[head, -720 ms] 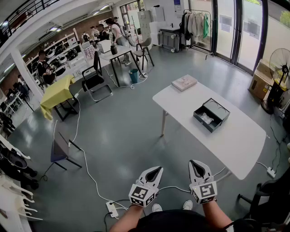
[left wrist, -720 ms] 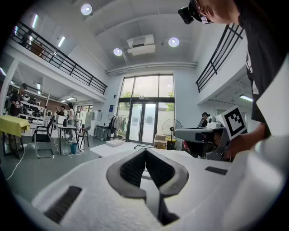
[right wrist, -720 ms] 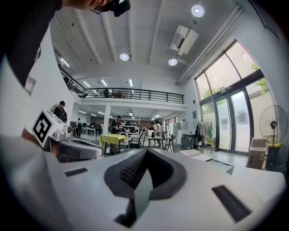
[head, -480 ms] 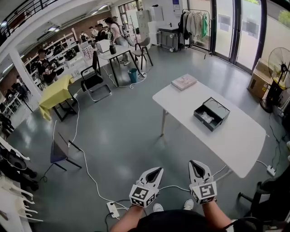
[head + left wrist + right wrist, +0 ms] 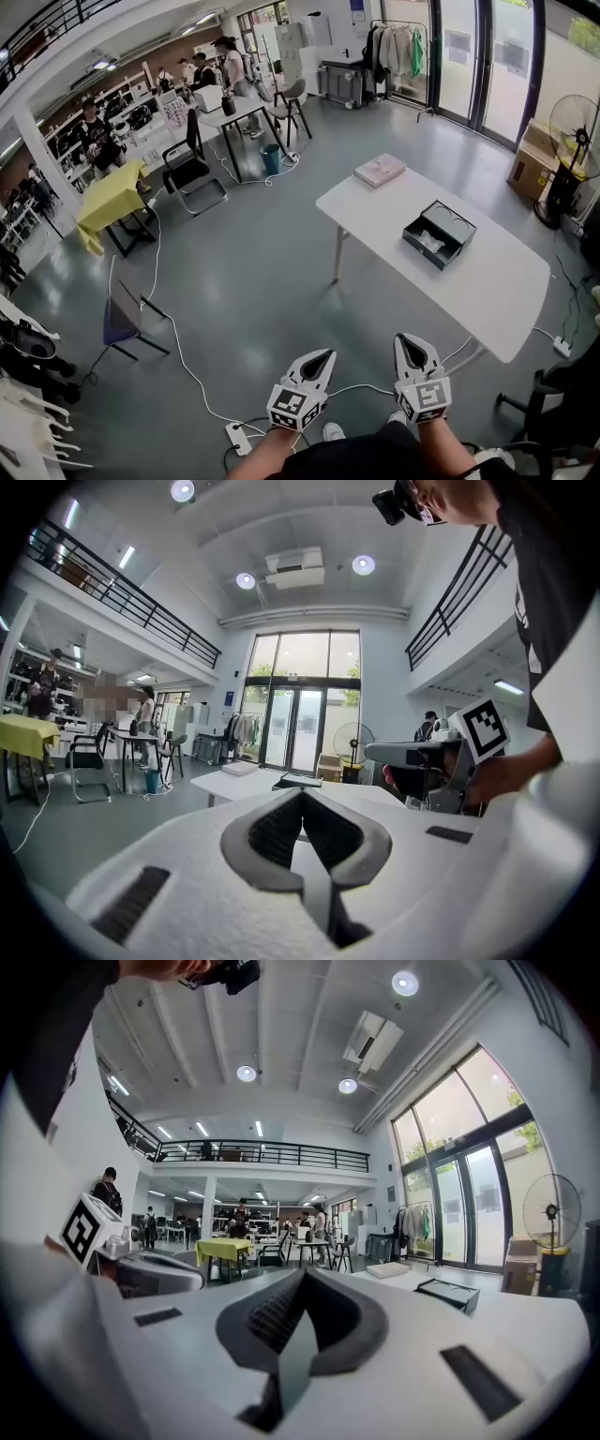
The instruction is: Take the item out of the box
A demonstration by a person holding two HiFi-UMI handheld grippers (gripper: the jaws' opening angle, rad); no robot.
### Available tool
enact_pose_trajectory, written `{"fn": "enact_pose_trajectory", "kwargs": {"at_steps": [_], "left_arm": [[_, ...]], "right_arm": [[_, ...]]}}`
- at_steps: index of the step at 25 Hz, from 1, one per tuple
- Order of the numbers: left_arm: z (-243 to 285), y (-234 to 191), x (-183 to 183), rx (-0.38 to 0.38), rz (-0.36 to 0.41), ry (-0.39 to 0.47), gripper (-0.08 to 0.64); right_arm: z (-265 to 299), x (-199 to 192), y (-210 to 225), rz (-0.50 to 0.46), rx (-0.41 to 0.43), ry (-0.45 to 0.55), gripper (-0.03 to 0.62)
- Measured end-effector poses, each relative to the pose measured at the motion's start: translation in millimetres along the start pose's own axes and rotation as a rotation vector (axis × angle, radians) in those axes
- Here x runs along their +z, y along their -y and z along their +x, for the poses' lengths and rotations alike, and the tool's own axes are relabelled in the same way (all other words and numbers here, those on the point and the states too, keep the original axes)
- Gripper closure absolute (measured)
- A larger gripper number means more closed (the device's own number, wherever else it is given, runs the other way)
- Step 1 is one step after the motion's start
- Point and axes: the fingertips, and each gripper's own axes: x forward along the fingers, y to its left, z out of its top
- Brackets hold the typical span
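while left tool [image 5: 327, 353] and right tool [image 5: 411, 339] are closed (empty), the box [image 5: 439, 234] lies open, square with its table [image 5: 487, 300].

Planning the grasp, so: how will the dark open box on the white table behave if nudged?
The box looks low and flat-bottomed, so it probably won't tip. Nothing visibly pins it to the smooth table, so it may slide. It seems thin-walled, so likely light.
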Motion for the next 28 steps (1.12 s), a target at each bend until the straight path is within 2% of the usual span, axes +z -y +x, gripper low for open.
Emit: {"fn": "enact_pose_trajectory", "kwargs": {"at_steps": [6,13,21,28], "left_arm": [[10,-4,-2,-0.03,-0.003,-0.016,0.546],[62,-10,5,-0.057,0.023,-0.025,0.546],[158,-46,23,-0.049,0.048,-0.032,0.546],[242,-45,36,-0.059,0.044,-0.039,0.546]], "right_arm": [[4,-6,7,0.018,-0.03,-0.016,0.588],[34,-12,51,0.045,-0.043,-0.01,0.586],[102,-9,128,0.038,-0.044,-0.014,0.586],[140,-4,192,0.002,-0.011,-0.006,0.586]]}}
